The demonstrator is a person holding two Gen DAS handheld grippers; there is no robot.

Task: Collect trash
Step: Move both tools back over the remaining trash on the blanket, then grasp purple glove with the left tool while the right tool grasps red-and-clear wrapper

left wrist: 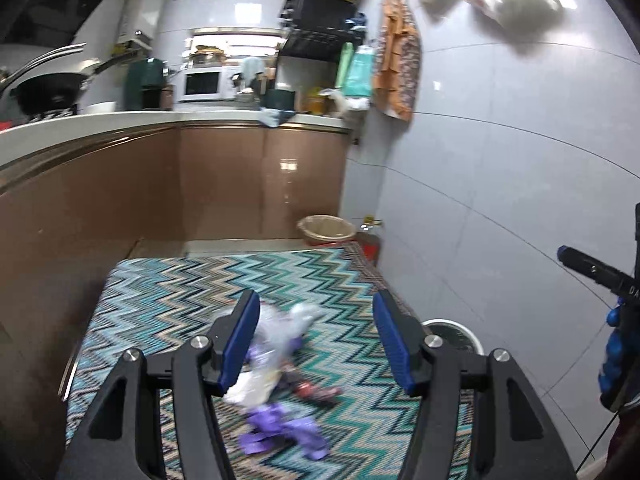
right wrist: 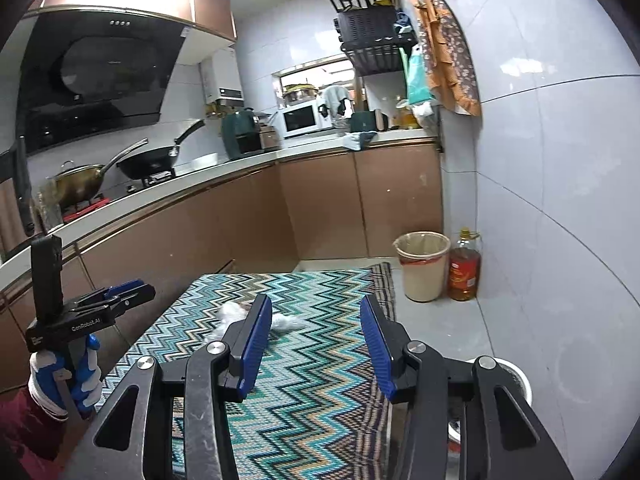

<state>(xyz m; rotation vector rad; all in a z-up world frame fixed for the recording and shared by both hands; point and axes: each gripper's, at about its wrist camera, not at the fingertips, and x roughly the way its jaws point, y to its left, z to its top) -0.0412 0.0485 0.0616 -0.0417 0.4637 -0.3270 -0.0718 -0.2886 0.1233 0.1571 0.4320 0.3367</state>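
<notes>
1. The left gripper (left wrist: 316,324) stands with its blue pads apart and nothing pinched between them. In the left wrist view, a blurred heap of trash lies below and between the fingers on the rug.
2. The right gripper (right wrist: 316,320) also stands with its jaws apart and empty, above the zigzag rug (right wrist: 320,360).
3. Trash in the left wrist view, lower centre: one clear crumpled plastic bag (left wrist: 280,332), one purple wrapper (left wrist: 284,436), and one small dark red piece (left wrist: 316,392). Blur hides finer detail.
4. In the right wrist view, one white crumpled plastic piece (right wrist: 286,322) lies on the rug, partly behind the left finger of that gripper.
5. One waste bin (right wrist: 424,268) with a bag liner stands at the far end of the rug, right of centre; one bottle of oil (right wrist: 464,272) stands just beside it against the wall.
6. One white bowl (right wrist: 516,384) sits on the floor at lower right.
7. A gloved hand (right wrist: 64,380) holds the other gripper at the lower left of the right wrist view.
8. The room is a kitchen: brown cabinets (right wrist: 320,208) under a white counter, two woks (right wrist: 148,162) on the stove at left, one microwave (right wrist: 306,118) at centre, grey tiled walls.
</notes>
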